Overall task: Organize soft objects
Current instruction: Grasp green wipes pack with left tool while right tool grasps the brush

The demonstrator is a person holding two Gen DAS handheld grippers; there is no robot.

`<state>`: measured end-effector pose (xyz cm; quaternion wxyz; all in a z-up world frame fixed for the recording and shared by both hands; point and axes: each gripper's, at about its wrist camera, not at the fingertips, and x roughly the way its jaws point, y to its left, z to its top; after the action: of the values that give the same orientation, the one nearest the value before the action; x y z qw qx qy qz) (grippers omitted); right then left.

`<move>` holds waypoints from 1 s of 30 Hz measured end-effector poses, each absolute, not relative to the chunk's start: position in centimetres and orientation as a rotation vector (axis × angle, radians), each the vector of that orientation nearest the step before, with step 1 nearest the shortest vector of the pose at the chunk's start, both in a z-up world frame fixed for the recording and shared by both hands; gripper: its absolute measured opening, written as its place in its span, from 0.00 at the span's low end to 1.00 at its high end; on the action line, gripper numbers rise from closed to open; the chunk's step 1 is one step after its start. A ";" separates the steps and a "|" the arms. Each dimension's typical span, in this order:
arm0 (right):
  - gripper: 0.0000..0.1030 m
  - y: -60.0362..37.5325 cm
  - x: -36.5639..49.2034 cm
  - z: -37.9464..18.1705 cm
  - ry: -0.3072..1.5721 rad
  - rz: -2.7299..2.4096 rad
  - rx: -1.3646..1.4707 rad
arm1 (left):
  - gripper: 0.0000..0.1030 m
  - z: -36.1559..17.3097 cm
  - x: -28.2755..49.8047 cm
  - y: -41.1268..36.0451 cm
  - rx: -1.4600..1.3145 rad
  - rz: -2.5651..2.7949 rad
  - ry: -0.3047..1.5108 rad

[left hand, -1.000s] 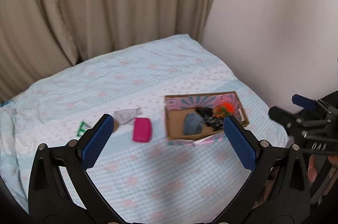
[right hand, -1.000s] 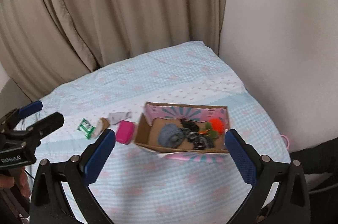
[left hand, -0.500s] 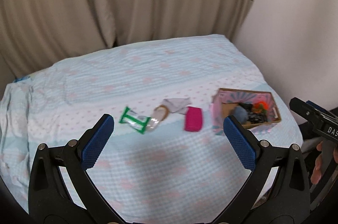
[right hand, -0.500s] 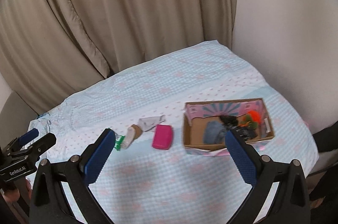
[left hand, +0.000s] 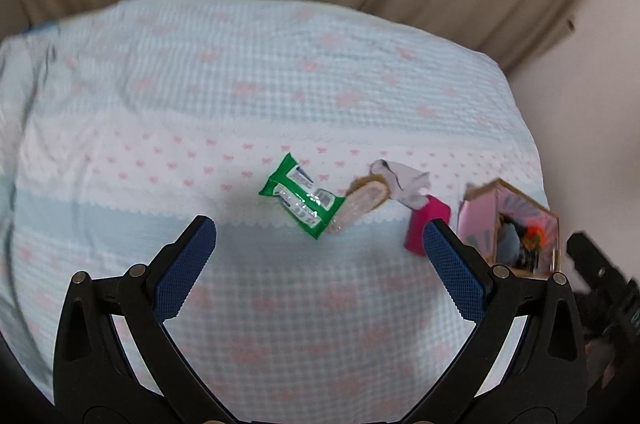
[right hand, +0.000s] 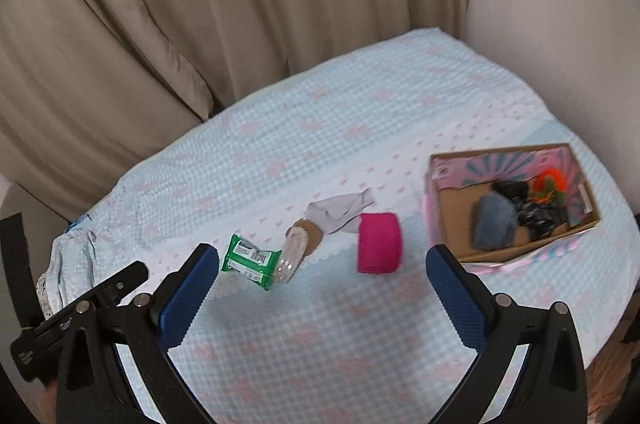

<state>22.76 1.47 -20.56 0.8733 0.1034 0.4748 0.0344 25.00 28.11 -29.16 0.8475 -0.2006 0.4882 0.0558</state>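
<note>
Green packet [left hand: 303,201] dead ahead of left gripper [left hand: 320,244], long axis diagonal, nearer left; both grippers' fingers apart, empty.

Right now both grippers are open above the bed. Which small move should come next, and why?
Probably lower the left gripper toward the green packet: it lies almost centred ahead of its open fingers, loose on the bedsheet, outside the cardboard box that already holds other soft things.
</note>
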 end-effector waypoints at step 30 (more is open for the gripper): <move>0.58 6.7 36.9 -47.7 1.289 0.007 0.489 | 0.74 -52.1 36.7 27.9 -0.603 0.307 1.121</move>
<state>36.93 6.72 -47.73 0.7717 0.2255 0.5947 0.0032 36.74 27.90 -52.09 0.7931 -0.2806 0.5214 0.1428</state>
